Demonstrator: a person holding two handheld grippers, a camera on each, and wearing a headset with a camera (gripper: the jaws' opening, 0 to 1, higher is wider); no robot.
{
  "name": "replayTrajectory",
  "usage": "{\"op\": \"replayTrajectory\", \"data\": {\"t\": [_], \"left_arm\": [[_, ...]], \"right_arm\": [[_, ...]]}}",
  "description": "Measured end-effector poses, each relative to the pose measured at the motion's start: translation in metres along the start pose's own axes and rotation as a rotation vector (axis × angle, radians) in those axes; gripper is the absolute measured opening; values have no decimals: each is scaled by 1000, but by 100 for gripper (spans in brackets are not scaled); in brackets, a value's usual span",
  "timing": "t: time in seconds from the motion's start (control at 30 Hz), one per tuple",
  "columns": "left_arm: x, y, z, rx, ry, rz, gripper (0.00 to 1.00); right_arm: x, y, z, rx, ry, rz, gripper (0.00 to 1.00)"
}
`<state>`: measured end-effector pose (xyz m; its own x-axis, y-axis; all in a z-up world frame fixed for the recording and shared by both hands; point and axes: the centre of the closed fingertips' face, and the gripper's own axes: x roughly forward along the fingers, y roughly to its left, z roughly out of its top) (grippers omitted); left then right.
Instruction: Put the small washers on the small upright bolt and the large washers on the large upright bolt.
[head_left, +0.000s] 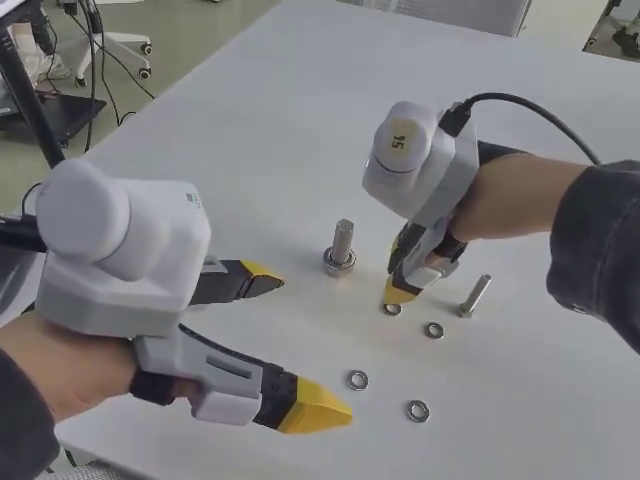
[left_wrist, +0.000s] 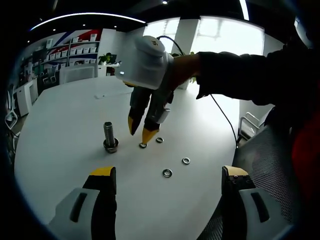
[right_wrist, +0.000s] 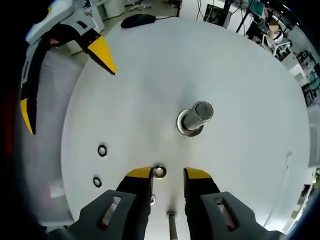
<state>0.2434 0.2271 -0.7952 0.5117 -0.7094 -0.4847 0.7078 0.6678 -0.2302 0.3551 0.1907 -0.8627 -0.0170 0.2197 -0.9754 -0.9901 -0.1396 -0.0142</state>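
Steel washers (head_left: 358, 380), four loose, lie near two bolts (head_left: 341, 246).

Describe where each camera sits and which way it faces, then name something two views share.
Head view: on the headset, looking forward and down at the white table; a dark sleeve, left gripper and right gripper show.
Left gripper view: on the left gripper, facing across the table at the right gripper; own open jaws show.
Right gripper view: on the right gripper, pointing down at a small steel ring washer; own jaws show.
Shared: the large upright steel bolt, in all three.
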Motion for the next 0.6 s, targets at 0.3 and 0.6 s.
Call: {"op": "replayTrajectory", "data": {"t": [0.3,0.6], "left_arm": [[1,1,1,3,-1,-1,87],[2,2,2,3,-3,-3,87]], "right_arm": [[4,9,-7,1,10,10,25],[10,11,-12,-5,18,7,24]]}}
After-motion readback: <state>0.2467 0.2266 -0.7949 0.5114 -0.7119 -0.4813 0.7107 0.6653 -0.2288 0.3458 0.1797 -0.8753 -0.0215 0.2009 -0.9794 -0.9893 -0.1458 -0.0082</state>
